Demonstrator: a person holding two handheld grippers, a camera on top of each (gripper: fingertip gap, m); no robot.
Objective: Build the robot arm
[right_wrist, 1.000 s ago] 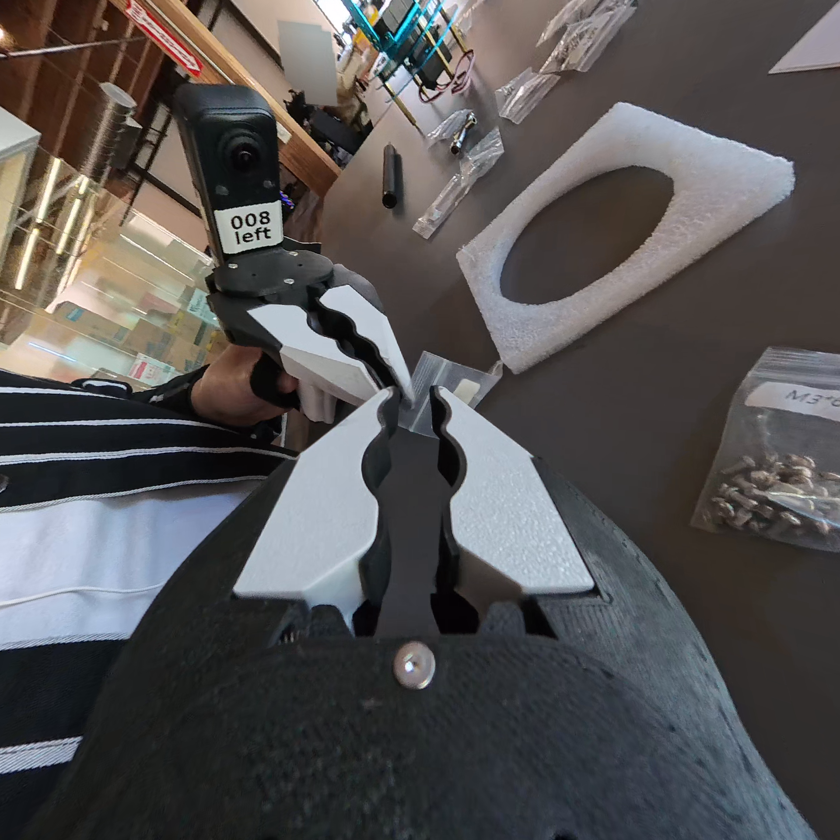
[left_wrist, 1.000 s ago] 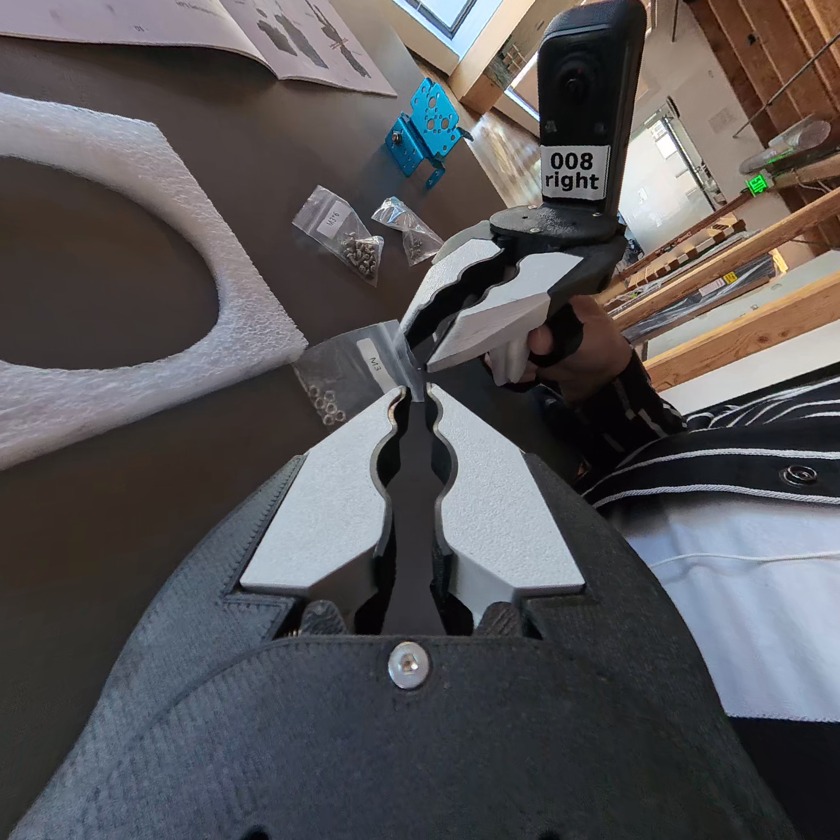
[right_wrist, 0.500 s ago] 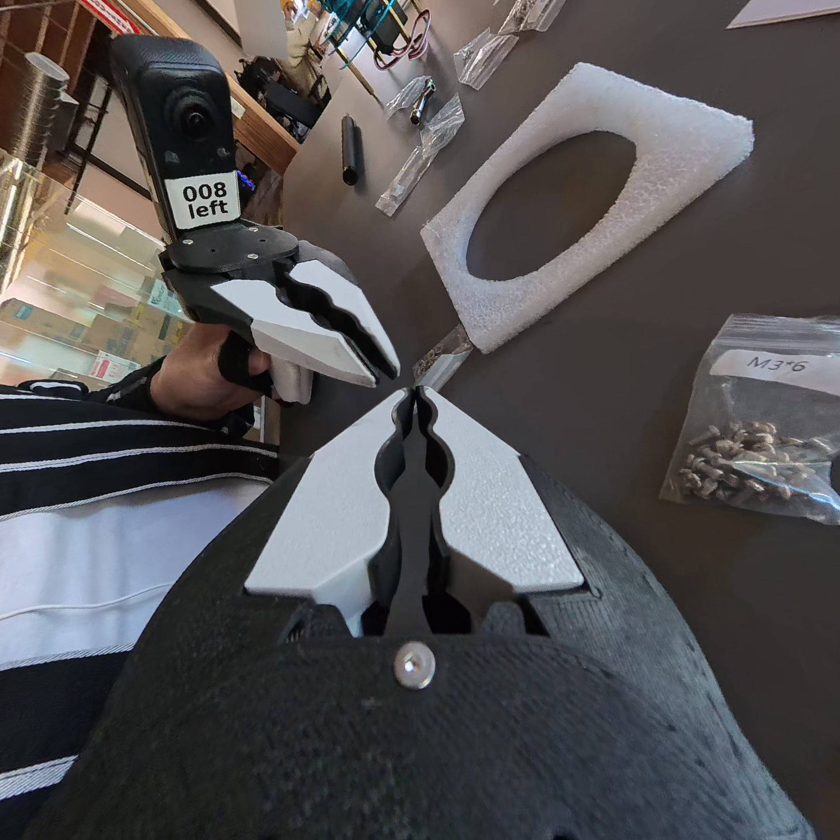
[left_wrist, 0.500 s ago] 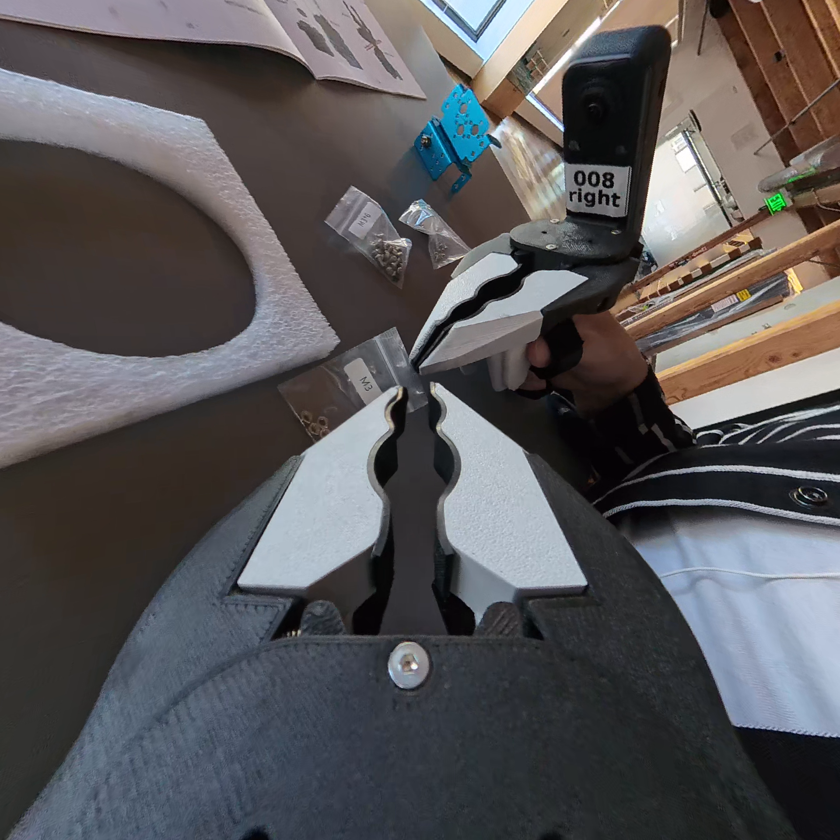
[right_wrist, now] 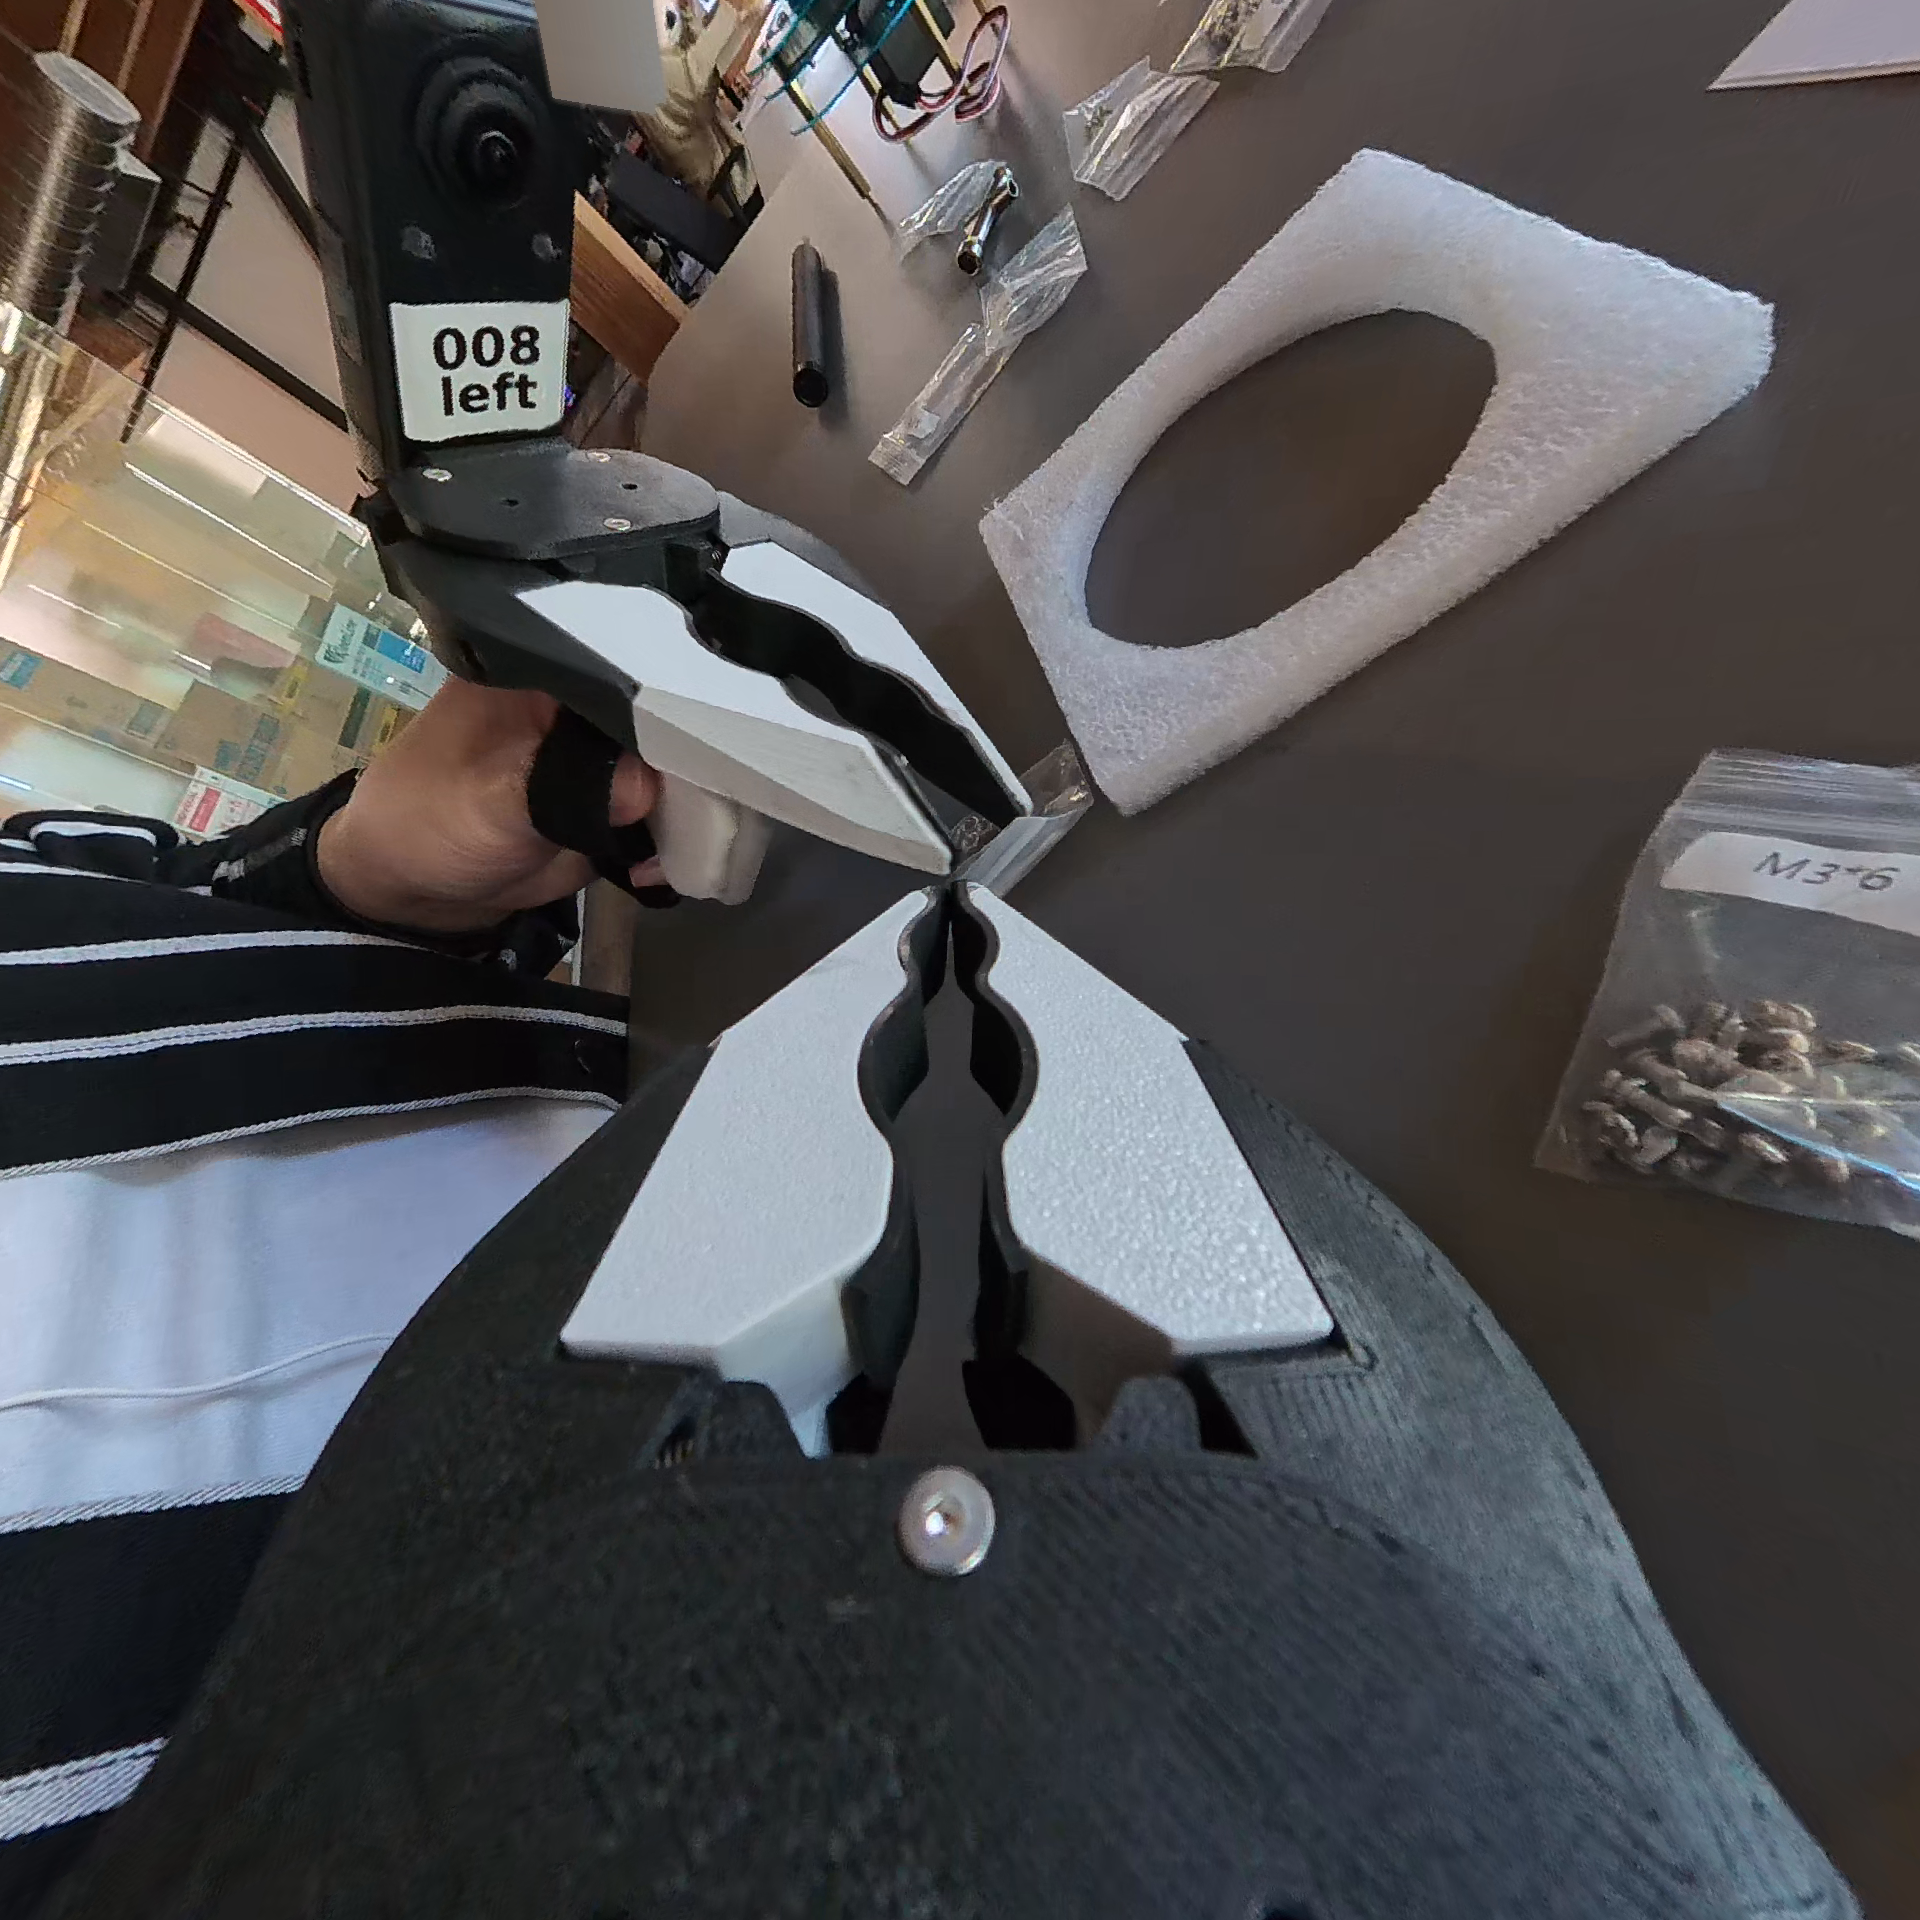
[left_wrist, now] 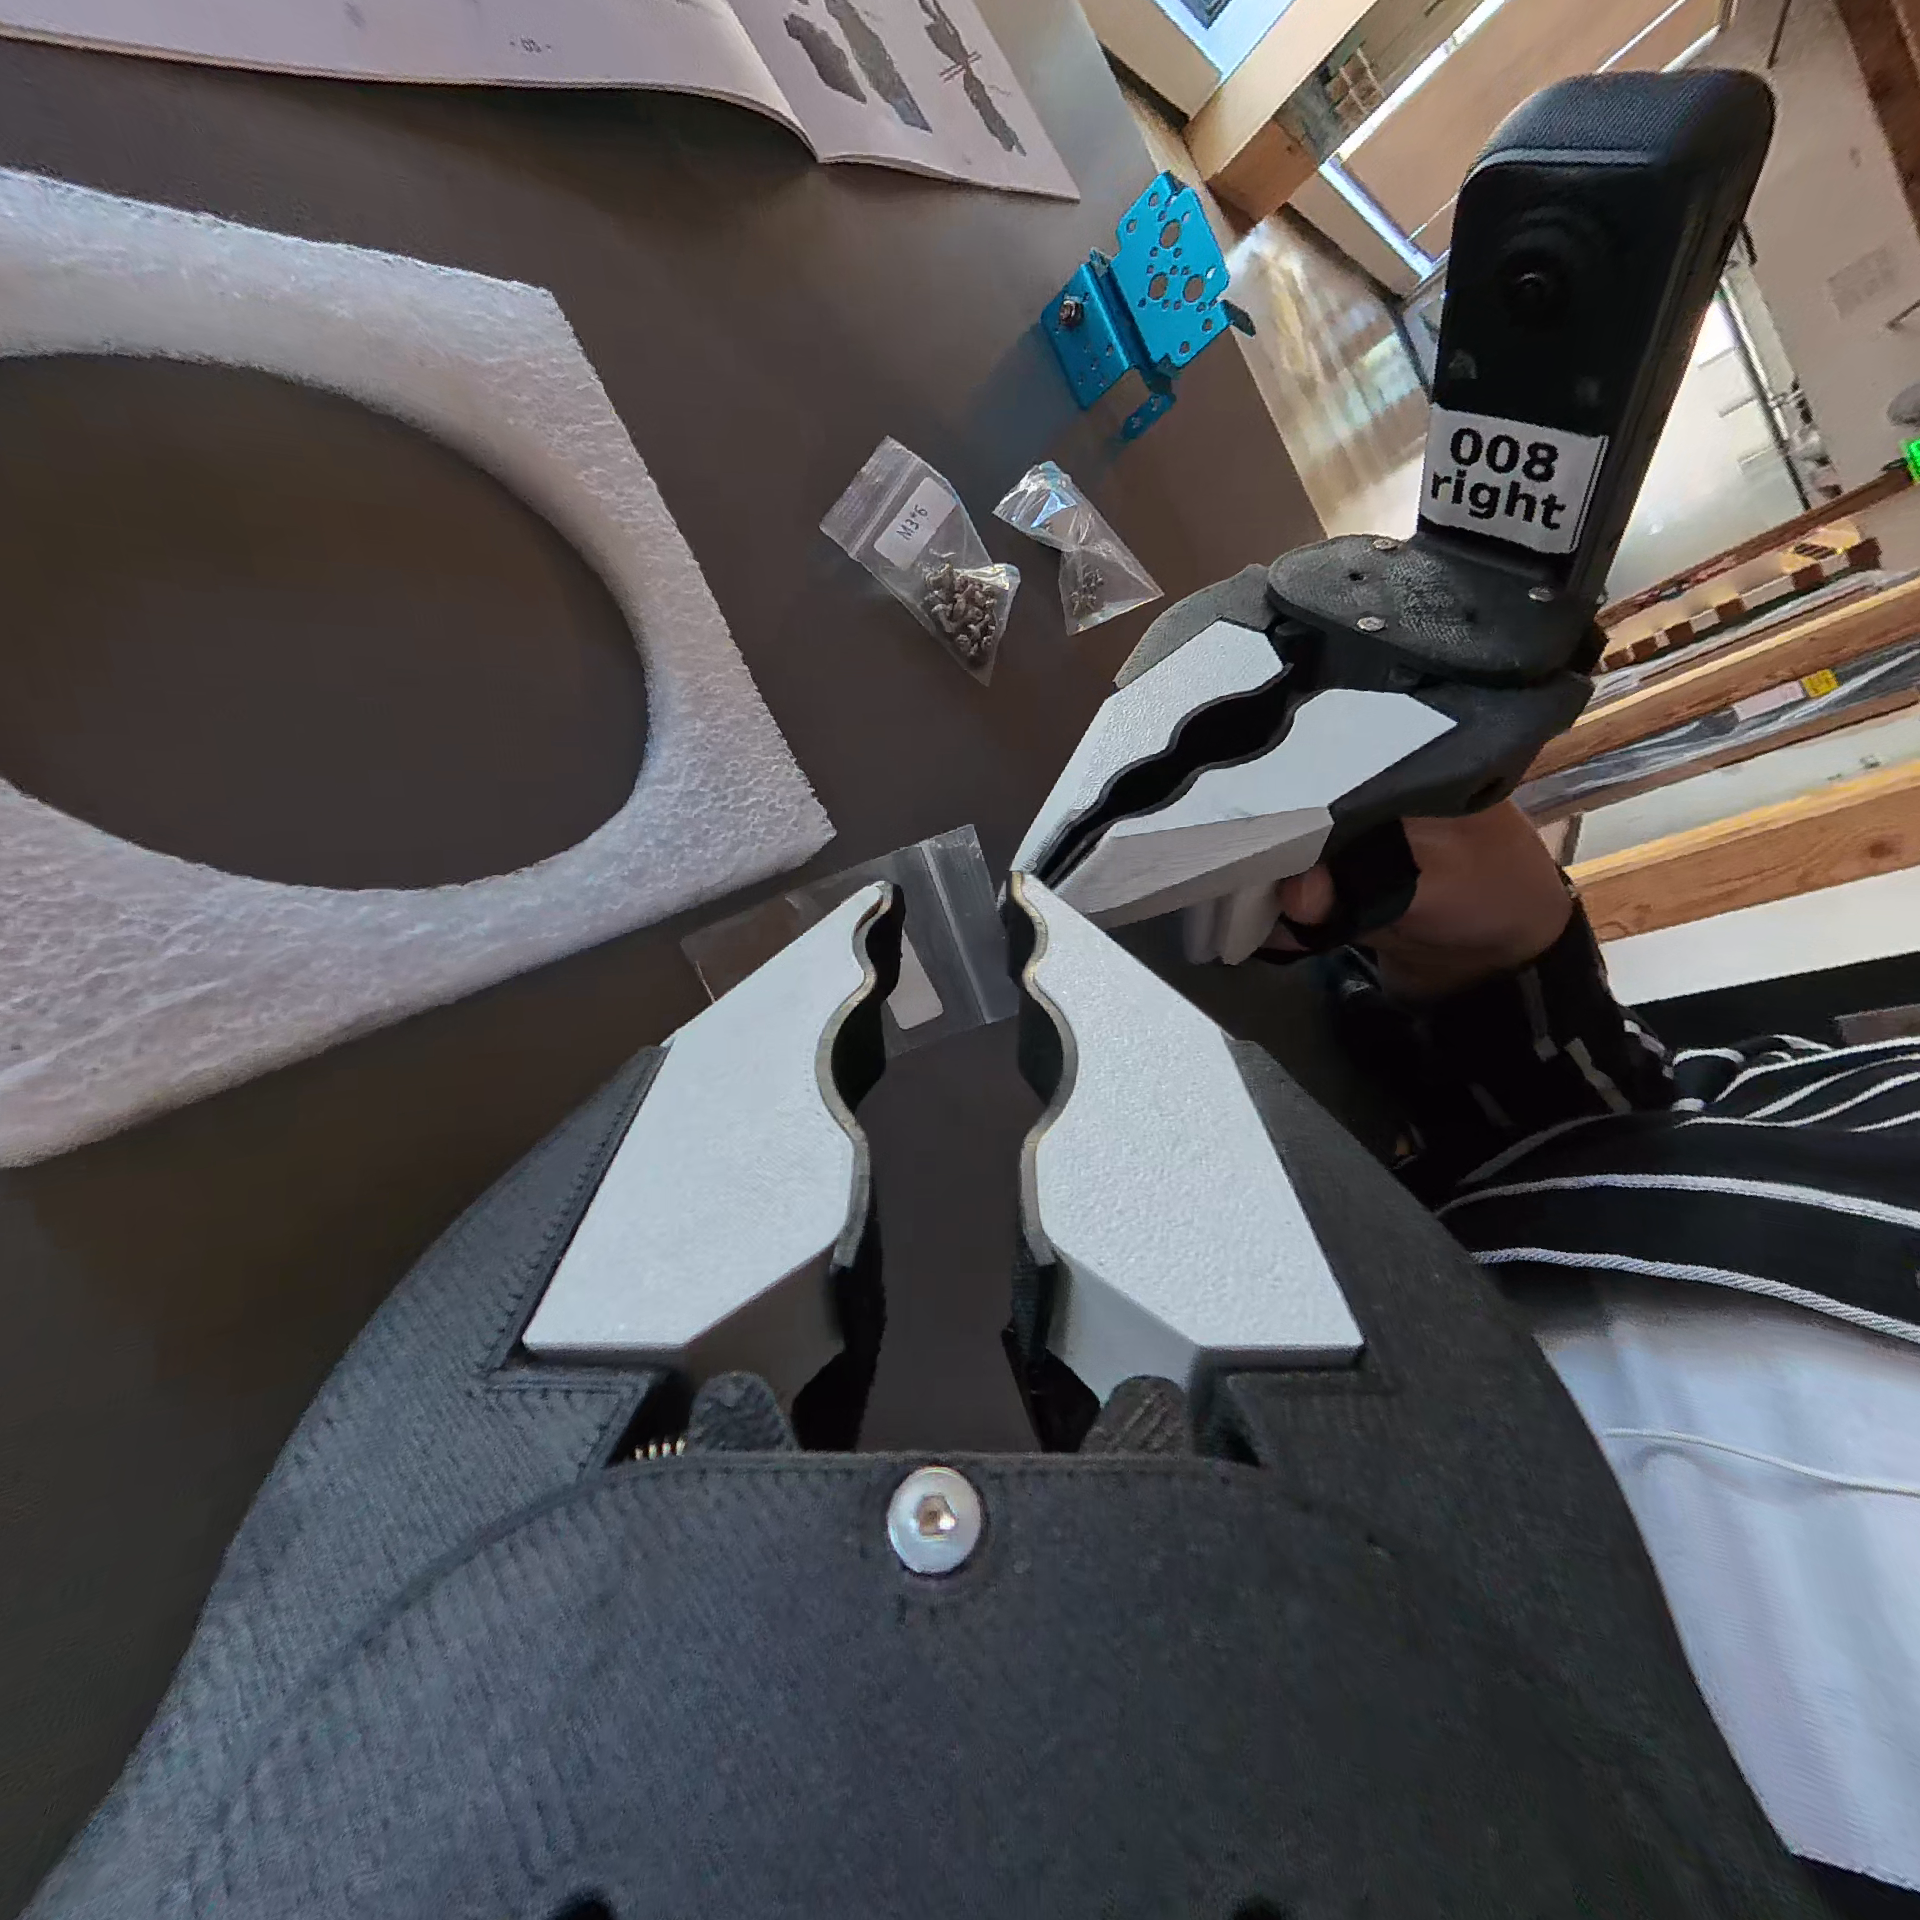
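A small clear zip bag (left_wrist: 940, 935) with a white label and a few tiny metal nuts hangs just above the dark table. My left gripper (left_wrist: 951, 894) is open, with its fingers on either side of the bag's top. My right gripper (right_wrist: 951, 896) is shut on the bag's zip edge (right_wrist: 1023, 831). In the left wrist view the right gripper (left_wrist: 1023, 873) comes in from the right, tips closed on the bag's corner. In the right wrist view the left gripper (right_wrist: 985, 831) comes in from the left, jaws slightly apart around the bag.
A white foam frame (left_wrist: 707, 665) with an oval hole lies just beyond the bag. A labelled bag of screws (right_wrist: 1756, 1060), a second small bag (left_wrist: 1081, 561), a blue metal bracket (left_wrist: 1138, 296), an open booklet (left_wrist: 623, 62) and a black rod (right_wrist: 814, 322) lie around. My two grippers' fingertips are within a few centimetres of each other.
My right gripper has closed on the bag's edge. My left gripper, which was shut on the bag, has opened. The bag has turned and lifted a little.
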